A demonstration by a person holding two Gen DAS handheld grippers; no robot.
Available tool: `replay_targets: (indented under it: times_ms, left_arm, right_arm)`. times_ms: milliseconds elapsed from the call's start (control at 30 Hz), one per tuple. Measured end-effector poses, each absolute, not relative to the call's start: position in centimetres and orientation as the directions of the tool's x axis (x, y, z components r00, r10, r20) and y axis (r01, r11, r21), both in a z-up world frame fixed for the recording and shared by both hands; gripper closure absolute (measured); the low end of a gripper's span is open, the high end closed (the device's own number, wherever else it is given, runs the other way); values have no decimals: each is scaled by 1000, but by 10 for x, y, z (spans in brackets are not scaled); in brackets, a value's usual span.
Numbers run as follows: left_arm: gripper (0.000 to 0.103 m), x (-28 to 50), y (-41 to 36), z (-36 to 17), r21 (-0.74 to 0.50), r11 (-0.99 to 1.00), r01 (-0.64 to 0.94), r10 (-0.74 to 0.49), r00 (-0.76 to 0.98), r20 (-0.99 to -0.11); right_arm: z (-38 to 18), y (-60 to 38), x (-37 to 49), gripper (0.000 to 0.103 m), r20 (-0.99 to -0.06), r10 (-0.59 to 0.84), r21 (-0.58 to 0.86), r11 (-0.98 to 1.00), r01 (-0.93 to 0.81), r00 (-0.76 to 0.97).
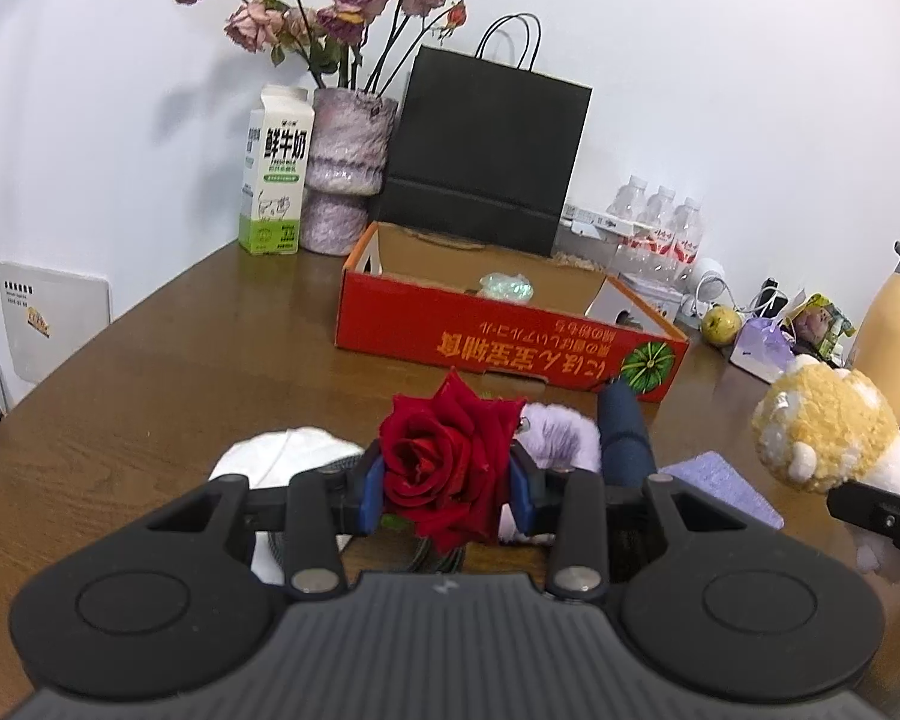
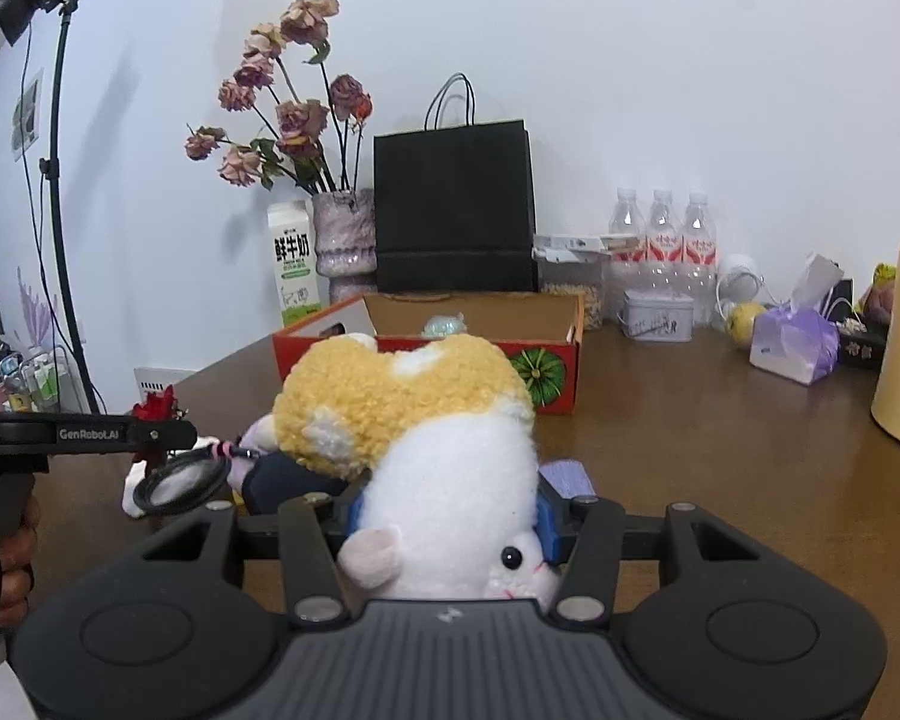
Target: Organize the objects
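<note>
Grippers first: the left gripper (image 1: pixel 447 489) is pinching a red rose (image 1: pixel 447 456) between its blue pads, jaws drawn in narrow around the bloom, and the right gripper (image 2: pixel 450 519) is clamping a plush toy (image 2: pixel 426 420), white belly squeezed between the pads with the yellow fuzzy end sticking forward. So both hands are carrying something.

What matters is the red cardboard box (image 1: pixel 510 342). It's sitting straight ahead of both grippers, toward the far edge of the table (image 1: pixel 150 372), open top up, long side running across the view. From the right wrist view the plush is lining up almost dead-on with the box (image 2: pixel 426 354), so I'd guess the right hand is nearer. A small pale thing (image 1: pixel 505 287) is already lying inside. Leftover stuff, like a dark blue item (image 1: pixel 624 438) and a magnifying glass (image 2: pixel 183 483), is lying near the table's front edge.
</note>
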State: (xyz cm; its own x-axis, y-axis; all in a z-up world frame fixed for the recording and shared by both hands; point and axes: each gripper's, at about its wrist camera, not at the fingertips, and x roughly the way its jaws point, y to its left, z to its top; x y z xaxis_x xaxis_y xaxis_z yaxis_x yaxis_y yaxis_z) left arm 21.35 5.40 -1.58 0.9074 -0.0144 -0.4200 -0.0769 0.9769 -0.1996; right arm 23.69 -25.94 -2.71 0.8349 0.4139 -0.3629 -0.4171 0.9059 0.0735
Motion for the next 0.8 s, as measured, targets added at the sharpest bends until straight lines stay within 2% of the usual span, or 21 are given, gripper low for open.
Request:
replay_targets:
  times_ms: [800]
  left_arm:
    - [63,290,33,40,-179,982,-52,-18,930,-367]
  right_arm:
    - [21,-223,318,54,-261,430,79,902,-425,864]
